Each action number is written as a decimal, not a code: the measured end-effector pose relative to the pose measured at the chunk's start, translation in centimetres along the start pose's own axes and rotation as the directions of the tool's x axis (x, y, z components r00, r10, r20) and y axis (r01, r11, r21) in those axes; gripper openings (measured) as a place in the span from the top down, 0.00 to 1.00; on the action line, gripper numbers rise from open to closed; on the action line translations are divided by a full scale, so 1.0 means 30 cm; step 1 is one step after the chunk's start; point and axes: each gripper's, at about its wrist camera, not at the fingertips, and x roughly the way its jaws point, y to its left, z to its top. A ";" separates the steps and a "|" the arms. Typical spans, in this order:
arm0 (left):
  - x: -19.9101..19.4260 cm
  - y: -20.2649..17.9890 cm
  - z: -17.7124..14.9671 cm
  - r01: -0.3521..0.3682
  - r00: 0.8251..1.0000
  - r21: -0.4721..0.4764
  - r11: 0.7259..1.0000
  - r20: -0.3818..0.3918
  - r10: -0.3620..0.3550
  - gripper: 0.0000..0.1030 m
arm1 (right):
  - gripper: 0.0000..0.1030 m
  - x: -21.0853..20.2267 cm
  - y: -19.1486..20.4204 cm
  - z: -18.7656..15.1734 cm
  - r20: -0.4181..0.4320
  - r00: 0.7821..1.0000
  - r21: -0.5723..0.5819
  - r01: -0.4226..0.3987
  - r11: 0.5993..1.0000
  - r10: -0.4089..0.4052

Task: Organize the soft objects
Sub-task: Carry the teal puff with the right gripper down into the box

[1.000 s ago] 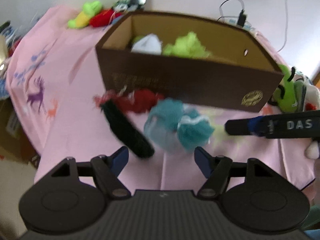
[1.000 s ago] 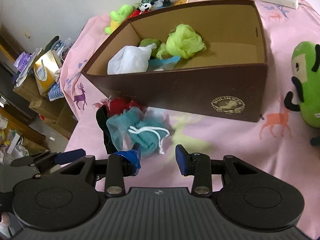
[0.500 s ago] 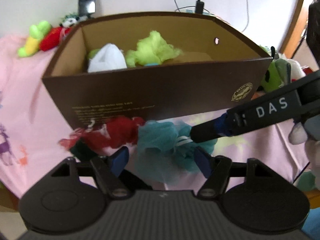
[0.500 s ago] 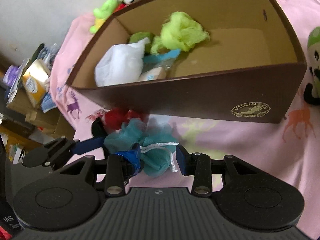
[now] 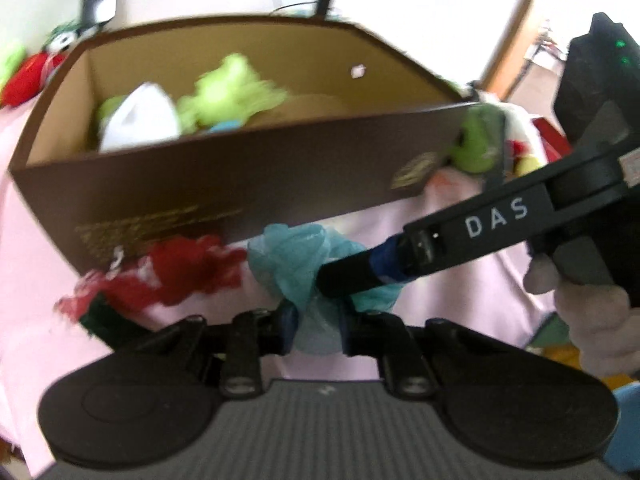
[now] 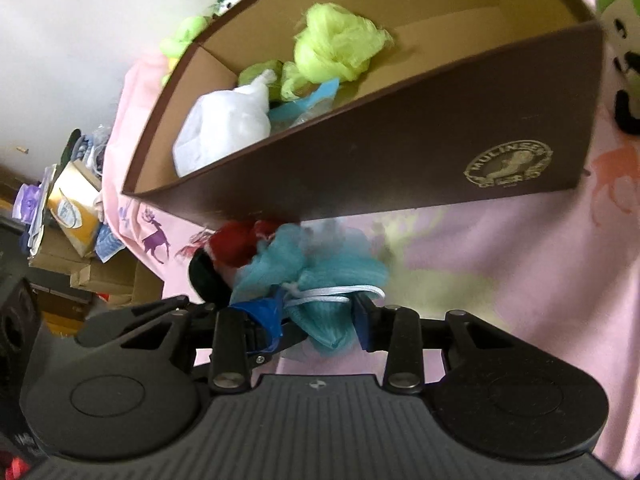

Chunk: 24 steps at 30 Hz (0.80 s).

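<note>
1. Left wrist view motion-blurred; brown box (image 5: 224, 184) gold print unreadable, contents smeared.
2. Teal mesh puff (image 5: 296, 264) lower part hidden behind left gripper (image 5: 314, 330) fingers.
3. Green plush (image 6: 620, 40) cut off by right edge.
4. Black object (image 6: 206, 280) partly hidden behind puff, ID unclear.

White wall (image 6: 60, 60), pink deer-print tablecloth (image 6: 520, 280), cluttered cardboard boxes (image 6: 68, 256) at left, wooden door frame (image 5: 516, 24)

Bath pouf (image 6: 316, 276) lying on tablecloth (image 6: 500, 280), just in front of cardboard box (image 6: 400, 152); yarn bundle (image 6: 236, 242) touching its left side. Inside box, plastic bag (image 6: 222, 132) at left, mesh pouf (image 6: 336, 42) behind. Plush toy (image 6: 620, 48) right of box.
</note>
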 end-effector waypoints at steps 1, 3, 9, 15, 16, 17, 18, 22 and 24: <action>-0.011 -0.012 0.004 0.016 1.000 0.017 1.000 0.005 -0.016 0.89 | 0.81 -0.021 0.003 -0.005 0.009 1.000 -0.008 0.001 1.000 -0.001; -0.039 -0.040 0.016 0.061 0.998 0.051 0.997 0.018 -0.062 0.89 | 0.81 -0.065 0.008 -0.009 0.025 1.000 -0.028 0.003 1.000 -0.002; -0.112 -0.128 0.097 0.144 0.984 0.156 0.977 0.087 -0.158 0.89 | 0.82 -0.217 0.010 0.008 0.091 0.996 -0.069 -0.010 0.998 0.016; -0.155 -0.150 0.214 0.160 0.964 0.192 0.968 0.180 -0.195 0.89 | 0.82 -0.350 0.054 0.066 0.189 0.981 -0.170 -0.001 0.985 0.034; -0.153 -0.148 0.235 0.161 0.961 0.189 0.969 0.194 -0.197 0.89 | 0.82 -0.360 0.064 0.078 0.213 0.976 -0.189 0.007 0.982 0.034; -0.157 -0.145 0.255 0.157 0.958 0.187 0.970 0.210 -0.196 0.89 | 0.82 -0.365 0.070 0.092 0.234 0.972 -0.200 0.013 0.980 0.035; -0.161 -0.142 0.273 0.148 0.955 0.188 0.971 0.226 -0.190 0.89 | 0.82 -0.366 0.076 0.110 0.255 0.966 -0.210 0.018 0.978 0.037; -0.129 -0.112 0.354 0.096 0.957 0.170 0.981 0.254 -0.137 0.89 | 0.82 -0.327 0.075 0.190 0.300 0.953 -0.210 0.019 0.978 0.046; -0.101 -0.087 0.382 0.078 0.964 0.137 0.987 0.242 -0.110 0.89 | 0.82 -0.292 0.067 0.226 0.301 0.952 -0.198 0.012 0.980 0.049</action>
